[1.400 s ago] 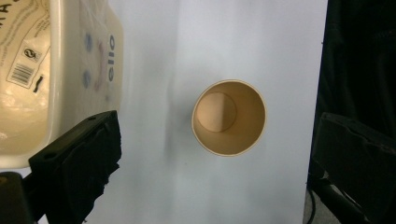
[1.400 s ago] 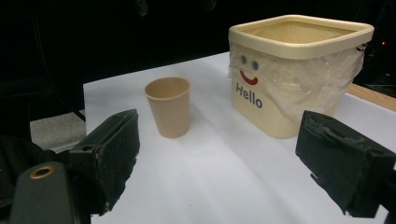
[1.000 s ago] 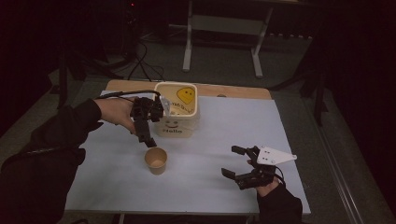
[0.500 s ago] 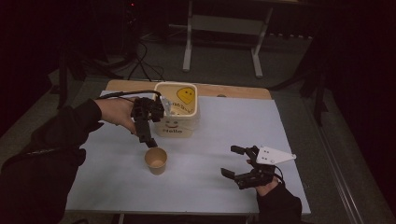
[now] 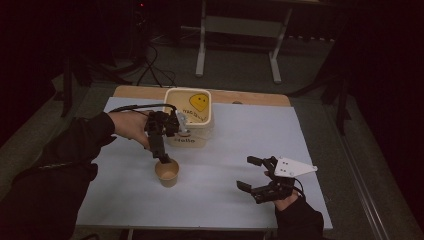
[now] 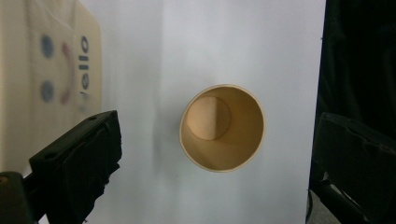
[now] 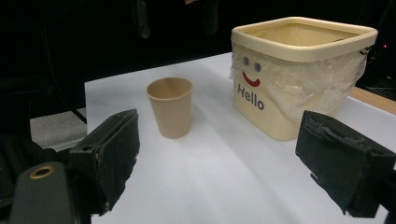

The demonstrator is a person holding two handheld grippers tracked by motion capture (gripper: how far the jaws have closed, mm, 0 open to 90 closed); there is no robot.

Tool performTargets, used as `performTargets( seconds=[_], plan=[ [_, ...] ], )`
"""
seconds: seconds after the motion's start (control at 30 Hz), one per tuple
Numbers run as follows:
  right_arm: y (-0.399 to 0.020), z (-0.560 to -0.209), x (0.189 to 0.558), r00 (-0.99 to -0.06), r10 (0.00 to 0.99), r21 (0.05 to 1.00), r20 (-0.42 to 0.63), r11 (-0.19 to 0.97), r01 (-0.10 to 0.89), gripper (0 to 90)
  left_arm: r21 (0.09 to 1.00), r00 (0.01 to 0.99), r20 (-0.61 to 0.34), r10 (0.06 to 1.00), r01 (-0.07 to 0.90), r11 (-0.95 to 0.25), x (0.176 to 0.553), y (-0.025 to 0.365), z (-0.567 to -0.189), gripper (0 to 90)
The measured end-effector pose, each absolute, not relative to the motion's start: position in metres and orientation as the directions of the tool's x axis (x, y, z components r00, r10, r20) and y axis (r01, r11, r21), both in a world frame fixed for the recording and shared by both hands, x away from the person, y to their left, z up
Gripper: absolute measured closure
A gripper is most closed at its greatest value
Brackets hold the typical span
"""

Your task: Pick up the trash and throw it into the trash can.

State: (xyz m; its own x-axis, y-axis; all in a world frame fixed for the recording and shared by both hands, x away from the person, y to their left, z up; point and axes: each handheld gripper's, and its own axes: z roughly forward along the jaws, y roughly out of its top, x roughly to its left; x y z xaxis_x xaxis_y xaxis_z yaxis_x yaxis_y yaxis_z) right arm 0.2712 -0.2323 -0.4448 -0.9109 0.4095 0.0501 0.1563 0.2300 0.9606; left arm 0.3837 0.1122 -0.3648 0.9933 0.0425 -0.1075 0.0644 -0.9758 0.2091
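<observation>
An empty tan paper cup (image 5: 167, 172) stands upright on the pale table sheet (image 5: 240, 135). My left gripper (image 5: 162, 156) points down just above the cup's far-left rim. In the left gripper view I look straight into the cup (image 6: 223, 128), and my left gripper (image 6: 217, 163) is open, its jaws wide to either side with nothing between them. My right gripper (image 5: 250, 173) rests low near the front right, open and empty. In the right gripper view, my right gripper (image 7: 229, 163) faces the cup (image 7: 170, 112) from a distance.
A cream square bin (image 5: 190, 117) with a plastic liner, a smiley face and "Hello" on its side stands behind the cup, close to my left hand. It also shows in the right gripper view as the bin (image 7: 299, 74). The table's wooden back edge (image 5: 250, 98) lies beyond.
My left gripper has edged slightly lower and nearer the cup. The right gripper and the cup have stayed put.
</observation>
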Motion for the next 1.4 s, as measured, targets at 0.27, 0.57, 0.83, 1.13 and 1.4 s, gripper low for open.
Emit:
performTargets(
  seconds=[0.27, 0.57, 0.83, 1.13, 1.4],
  plan=[
    [-0.233, -0.445, 0.27, -0.911, 0.409, 0.96, 0.047, 0.233, 0.155, 13.4, 0.209, 0.989, -0.14, 0.047, 0.076, -0.975, 0.383, 0.113, -0.386, 2.3],
    [-0.232, -0.445, 0.271, -0.912, 0.408, 0.958, 0.049, 0.238, 0.158, 13.4, 0.177, 0.984, -0.169, 0.055, 0.085, -0.981, 0.377, 0.113, -0.411, 1.5],
    [-0.231, -0.445, 0.271, -0.913, 0.405, 0.958, 0.046, 0.242, 0.156, 13.4, 0.177, 0.984, -0.167, 0.064, 0.094, -0.98, 0.374, 0.114, -0.423, 1.5],
    [-0.231, -0.446, 0.271, -0.914, 0.402, 0.956, 0.051, 0.244, 0.161, 13.4, 0.17, 0.986, -0.158, 0.057, 0.084, -0.982, 0.37, 0.114, -0.436, 1.5],
    [-0.231, -0.446, 0.271, -0.913, 0.404, 0.956, 0.053, 0.245, 0.164, 13.4, 0.163, 0.985, -0.16, 0.06, 0.086, -0.983, 0.37, 0.114, -0.445, 1.6]
  ],
)
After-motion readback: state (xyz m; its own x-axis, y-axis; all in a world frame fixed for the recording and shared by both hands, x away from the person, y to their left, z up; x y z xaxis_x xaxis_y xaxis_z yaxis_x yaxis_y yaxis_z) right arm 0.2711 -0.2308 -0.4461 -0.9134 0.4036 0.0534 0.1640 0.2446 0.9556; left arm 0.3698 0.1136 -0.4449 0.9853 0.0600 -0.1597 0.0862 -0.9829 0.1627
